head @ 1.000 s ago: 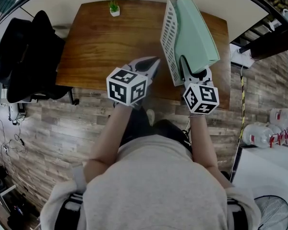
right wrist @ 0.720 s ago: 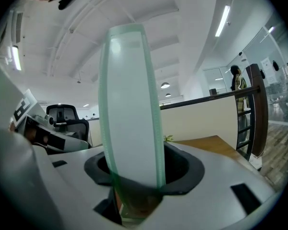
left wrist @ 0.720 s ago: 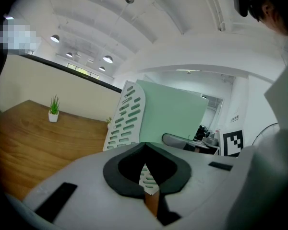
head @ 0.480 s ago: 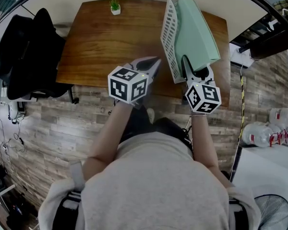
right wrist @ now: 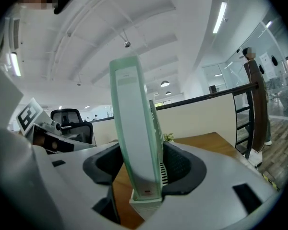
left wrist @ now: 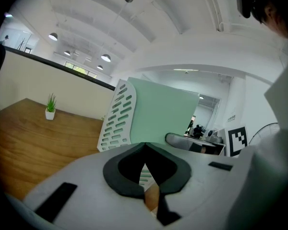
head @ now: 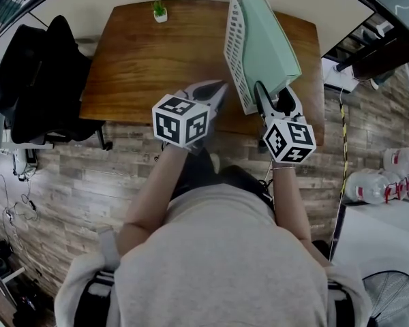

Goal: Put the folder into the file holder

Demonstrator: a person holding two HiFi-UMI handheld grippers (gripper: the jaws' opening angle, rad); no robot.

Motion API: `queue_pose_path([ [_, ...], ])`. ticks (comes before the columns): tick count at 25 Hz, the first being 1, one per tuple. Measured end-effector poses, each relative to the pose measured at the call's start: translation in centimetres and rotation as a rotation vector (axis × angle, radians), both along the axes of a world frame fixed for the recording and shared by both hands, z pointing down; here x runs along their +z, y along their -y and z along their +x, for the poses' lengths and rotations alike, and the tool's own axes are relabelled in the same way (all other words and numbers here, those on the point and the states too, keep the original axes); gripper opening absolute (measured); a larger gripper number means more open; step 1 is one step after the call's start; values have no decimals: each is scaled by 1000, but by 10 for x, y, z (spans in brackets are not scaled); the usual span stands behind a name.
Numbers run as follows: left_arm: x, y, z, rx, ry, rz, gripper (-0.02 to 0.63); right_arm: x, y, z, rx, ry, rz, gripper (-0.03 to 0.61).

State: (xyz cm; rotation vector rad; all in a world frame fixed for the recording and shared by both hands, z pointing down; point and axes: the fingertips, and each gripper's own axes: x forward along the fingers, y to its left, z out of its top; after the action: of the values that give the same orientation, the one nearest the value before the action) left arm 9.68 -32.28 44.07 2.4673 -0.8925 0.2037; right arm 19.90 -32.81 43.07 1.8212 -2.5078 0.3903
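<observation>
We stand over a plank floor (head: 75, 176) at the near edge of a brown wooden bench (head: 150, 67). A dark office chair (head: 34, 73) sits off its left end and clear bottles (head: 368, 189) lie on the floor to the right.

Nearest us, the left claw (head: 220, 86) hangs over the bench edge with its tips pressed together on nothing. The right claw (head: 274, 95) has just been opening and stands wide. The folder's (head: 269, 43) near edge is between its jaws but not pinched.

The folder is smooth, flat and mint green. It stands on edge inside the file holder (head: 237, 46), a white plastic rack with a slotted side wall that sits on the right part of the bench.

At the far edge, a tiny green plant in a white pot (head: 160, 10) sits well apart.
</observation>
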Motion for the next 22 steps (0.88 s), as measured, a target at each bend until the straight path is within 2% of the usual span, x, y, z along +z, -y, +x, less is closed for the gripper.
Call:
queue_pose_path([
  [13, 5, -21, 12, 62, 22, 5, 15, 8, -32, 2, -23, 41, -43, 231],
  [19, 9, -27, 11, 62, 51, 18, 14, 18, -49, -17, -101, 48, -82, 148],
  [22, 7, -32, 13, 95, 62, 46, 14, 16, -53, -28, -137, 50, -81, 118],
])
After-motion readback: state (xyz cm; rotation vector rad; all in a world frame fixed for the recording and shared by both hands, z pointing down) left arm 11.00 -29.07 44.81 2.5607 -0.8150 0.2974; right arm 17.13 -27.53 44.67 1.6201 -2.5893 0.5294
